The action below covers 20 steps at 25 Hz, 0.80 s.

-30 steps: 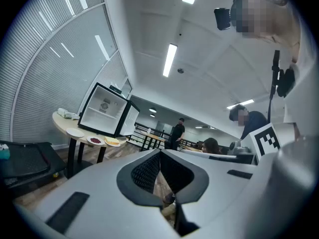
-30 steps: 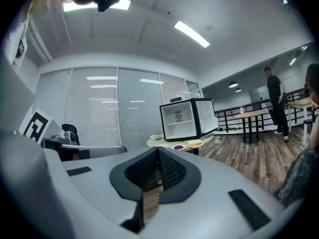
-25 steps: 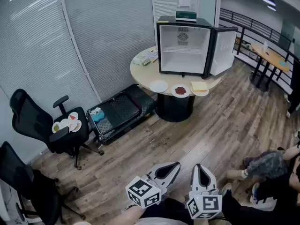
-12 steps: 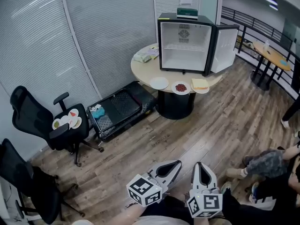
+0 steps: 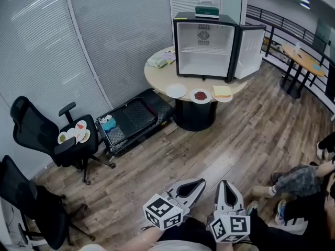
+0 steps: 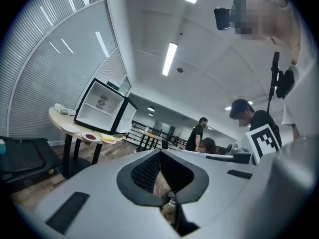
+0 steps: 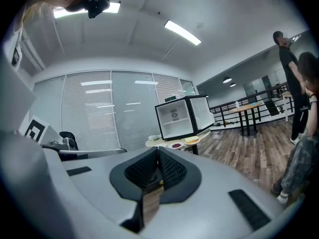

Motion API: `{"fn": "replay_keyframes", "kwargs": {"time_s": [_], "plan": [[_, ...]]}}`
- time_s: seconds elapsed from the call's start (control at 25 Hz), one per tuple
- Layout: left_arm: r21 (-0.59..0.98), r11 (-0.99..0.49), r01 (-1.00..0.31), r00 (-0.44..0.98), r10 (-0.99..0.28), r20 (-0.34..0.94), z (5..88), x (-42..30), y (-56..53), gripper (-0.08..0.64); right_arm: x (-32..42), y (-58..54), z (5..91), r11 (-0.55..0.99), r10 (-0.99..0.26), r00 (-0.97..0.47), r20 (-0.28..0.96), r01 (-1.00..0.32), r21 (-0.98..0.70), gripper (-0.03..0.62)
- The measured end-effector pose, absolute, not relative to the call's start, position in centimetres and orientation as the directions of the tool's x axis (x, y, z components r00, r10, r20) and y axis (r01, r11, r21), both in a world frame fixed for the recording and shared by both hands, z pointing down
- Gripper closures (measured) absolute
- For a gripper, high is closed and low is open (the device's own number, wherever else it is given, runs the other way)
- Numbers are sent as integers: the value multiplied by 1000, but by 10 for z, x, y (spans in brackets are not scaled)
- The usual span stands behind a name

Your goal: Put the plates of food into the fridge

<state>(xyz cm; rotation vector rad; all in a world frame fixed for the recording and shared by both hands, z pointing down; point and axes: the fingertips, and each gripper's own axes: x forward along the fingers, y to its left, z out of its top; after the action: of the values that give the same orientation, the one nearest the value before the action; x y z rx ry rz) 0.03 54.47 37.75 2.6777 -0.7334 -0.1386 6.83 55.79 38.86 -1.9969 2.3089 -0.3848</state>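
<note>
The open mini fridge (image 5: 203, 45) stands on a round table (image 5: 157, 76) far across the room, its door swung to the right. In front of it lie three plates: an empty white plate (image 5: 176, 91), a plate of red food (image 5: 200, 95) and a plate of yellow food (image 5: 222, 92). My left gripper (image 5: 190, 188) and right gripper (image 5: 226, 189) sit side by side at the bottom of the head view, far from the table, both shut and empty. The fridge (image 6: 101, 108) and the fridge (image 7: 181, 116) appear small in the two gripper views.
A black office chair (image 5: 37, 135) at the left carries several small plates (image 5: 74, 133). A black open case (image 5: 131, 120) lies on the wood floor beside the table. People sit or stand at the right (image 5: 301, 184). A railing and another table (image 5: 299, 59) are at the far right.
The head view has shifted slightly; both grippers stay almost where they were. A person's leg at the right edge has moved nearer along the floor.
</note>
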Motion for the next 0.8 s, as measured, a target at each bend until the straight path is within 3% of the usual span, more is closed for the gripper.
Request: {"fn": "replay_keyframes", "kwargs": {"time_s": [0.8], "plan": [[380,-785,-488,852,-523,15,381,5,512,555,83,530,394,85,-984,-127,124,-950,-300,583]]}}
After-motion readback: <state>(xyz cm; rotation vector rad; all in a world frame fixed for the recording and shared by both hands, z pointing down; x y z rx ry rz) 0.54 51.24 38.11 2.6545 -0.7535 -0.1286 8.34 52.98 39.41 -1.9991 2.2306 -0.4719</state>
